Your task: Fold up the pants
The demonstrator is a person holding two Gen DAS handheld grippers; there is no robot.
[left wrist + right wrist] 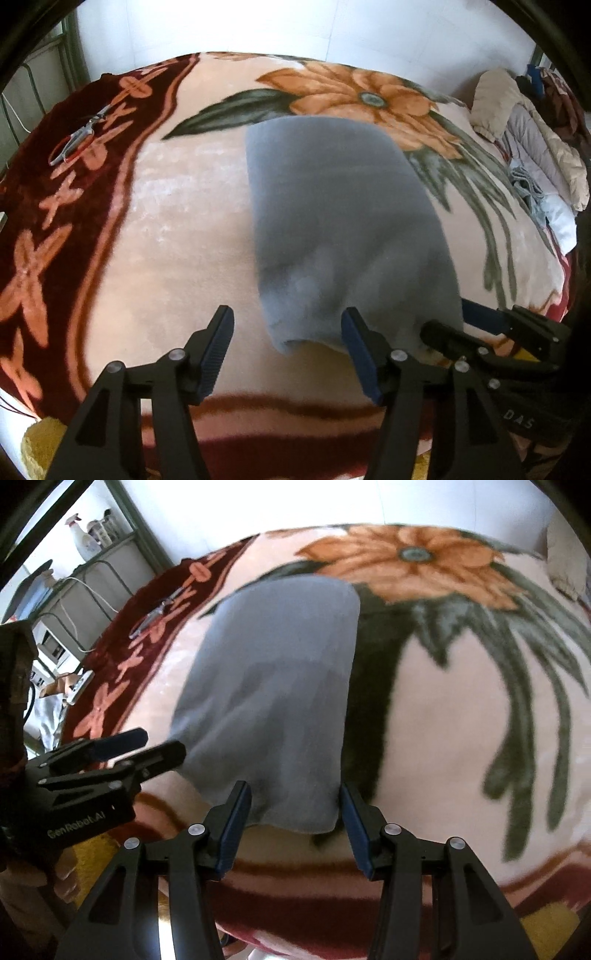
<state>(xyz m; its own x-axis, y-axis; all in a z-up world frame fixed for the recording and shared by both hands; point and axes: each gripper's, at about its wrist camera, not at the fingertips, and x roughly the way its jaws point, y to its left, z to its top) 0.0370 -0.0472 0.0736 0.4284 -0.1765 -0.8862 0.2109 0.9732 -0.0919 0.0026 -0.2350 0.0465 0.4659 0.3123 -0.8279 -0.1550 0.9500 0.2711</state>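
The grey pants [332, 221] lie folded in a long strip on the floral blanket [177, 229], running away from me; they also show in the right wrist view [273, 686]. My left gripper [288, 332] is open, its jaws wide apart at the near left corner of the pants. My right gripper [295, 808] is open, its jaws astride the near right corner. Each gripper shows in the other's view: the right one [465, 325] at the pants' right edge, the left one [155, 746] at their left edge.
Scissors [77, 136] with red handles lie on the blanket's dark red border at far left. A pile of jackets and clothes [532, 147] sits at the far right. A metal shelf with bottles [92, 535] stands beyond the bed's left side.
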